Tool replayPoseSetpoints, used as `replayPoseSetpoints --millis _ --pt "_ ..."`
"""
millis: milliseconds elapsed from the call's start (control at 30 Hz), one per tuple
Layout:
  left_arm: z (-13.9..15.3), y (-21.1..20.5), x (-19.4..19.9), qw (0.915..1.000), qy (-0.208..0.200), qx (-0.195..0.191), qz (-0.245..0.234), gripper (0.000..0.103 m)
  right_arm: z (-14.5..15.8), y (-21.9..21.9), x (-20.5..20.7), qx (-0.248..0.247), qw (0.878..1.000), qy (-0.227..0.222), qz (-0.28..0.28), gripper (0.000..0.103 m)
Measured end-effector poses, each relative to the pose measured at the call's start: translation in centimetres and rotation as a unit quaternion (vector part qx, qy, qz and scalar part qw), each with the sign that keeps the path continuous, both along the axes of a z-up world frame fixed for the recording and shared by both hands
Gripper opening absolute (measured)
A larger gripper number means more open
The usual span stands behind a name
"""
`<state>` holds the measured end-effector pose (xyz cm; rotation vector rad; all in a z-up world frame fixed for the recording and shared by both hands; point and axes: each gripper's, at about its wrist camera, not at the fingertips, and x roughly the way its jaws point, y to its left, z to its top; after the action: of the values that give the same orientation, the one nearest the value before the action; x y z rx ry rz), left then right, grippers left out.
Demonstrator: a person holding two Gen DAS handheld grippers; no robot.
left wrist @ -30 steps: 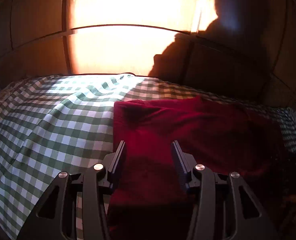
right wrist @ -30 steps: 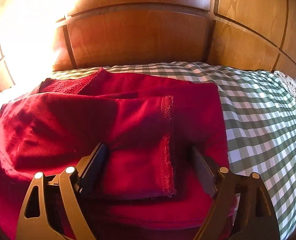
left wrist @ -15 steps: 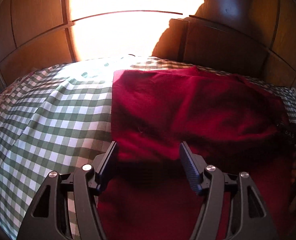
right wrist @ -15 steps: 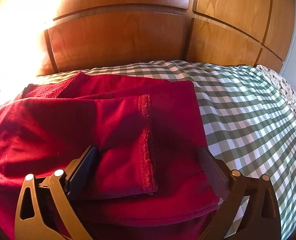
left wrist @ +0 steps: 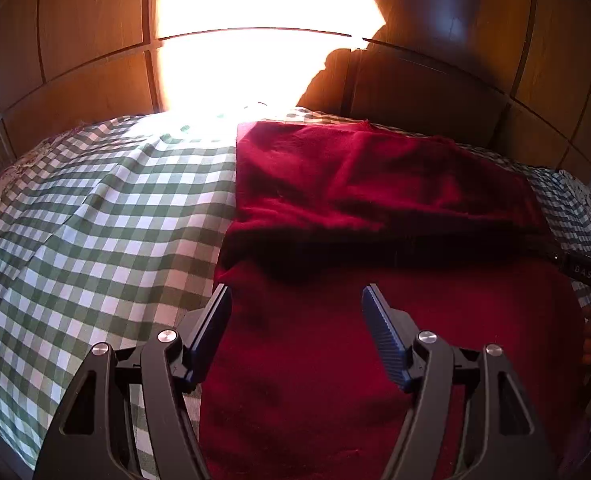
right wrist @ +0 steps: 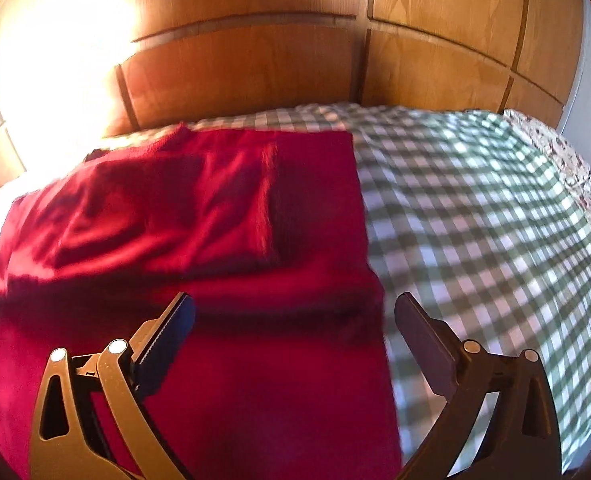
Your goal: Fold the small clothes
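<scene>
So the dark red fleecy garment [left wrist: 375,208] is lying on the bed with the green-and-white checked cover [left wrist: 95,232], pushed up toward the wooden panelled headboard [right wrist: 255,60], with plenty of bare checked cover either side of it. From where I'm standing it looks partway folded — the far part is doubled over onto the near part, you can see a raised layer with a shadowed edge running across the middle, and in the right view a stitched hem [right wrist: 267,200] sits on top of the lower layer. The side edges look fairly straight and squared off.

Neither tool has hold of anything right now. The left gripper [left wrist: 295,336] hangs over the near, flat part of the cloth with its jaws opening and nothing pinched between them. The right gripper [right wrist: 295,336] sits over the garment's right-hand edge, jaws spread wide, one finger over red cloth and the other over the checked cover — again empty.

My guess is at least one fold is done and the thing is still too long front to back, so another fold, bringing the near end up or the far stack down, is probably left, plus a bit of smoothing since the top layer is rumpled.
</scene>
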<state>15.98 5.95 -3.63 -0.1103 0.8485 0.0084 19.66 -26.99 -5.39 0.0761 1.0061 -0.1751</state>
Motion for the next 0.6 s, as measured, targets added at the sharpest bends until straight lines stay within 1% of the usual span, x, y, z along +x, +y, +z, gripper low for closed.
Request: replayPoseSetpoints --millis 167,267,300,400,500,600 --pt "-0.3 1.1 -1.2 1.0000 0.008 -0.003 0.004 0.068 -0.2 -1.0 -3.0 -0.006 1.000 0.014 0.007 0.099" --pt "-0.6 1.5 -2.2 0.9999 0.011 0.004 0.002 0.068 -0.8 -1.8 -5.1 0.027 0.999 0.030 0.015 0.099" --pt "-0.6 1.7 -2.5 0.9999 0.013 0.005 0.001 0.068 -1.0 -2.0 -6.0 0.046 0.998 0.035 0.018 0.099" --pt "-1.0 2.7 -4.0 0.9998 0.019 0.004 -0.002 0.068 -1.0 -2.1 -8.3 0.074 0.996 0.037 0.024 0.099" --pt "-1.7 4.1 -5.8 0.9992 0.036 -0.014 -0.010 0.067 -0.7 -1.8 -10.7 0.088 0.994 0.045 0.042 0.099" --pt "-2.5 5.6 -8.2 0.9969 0.055 -0.052 -0.022 0.064 -0.1 -1.6 -13.7 0.108 0.991 0.052 0.057 0.099"
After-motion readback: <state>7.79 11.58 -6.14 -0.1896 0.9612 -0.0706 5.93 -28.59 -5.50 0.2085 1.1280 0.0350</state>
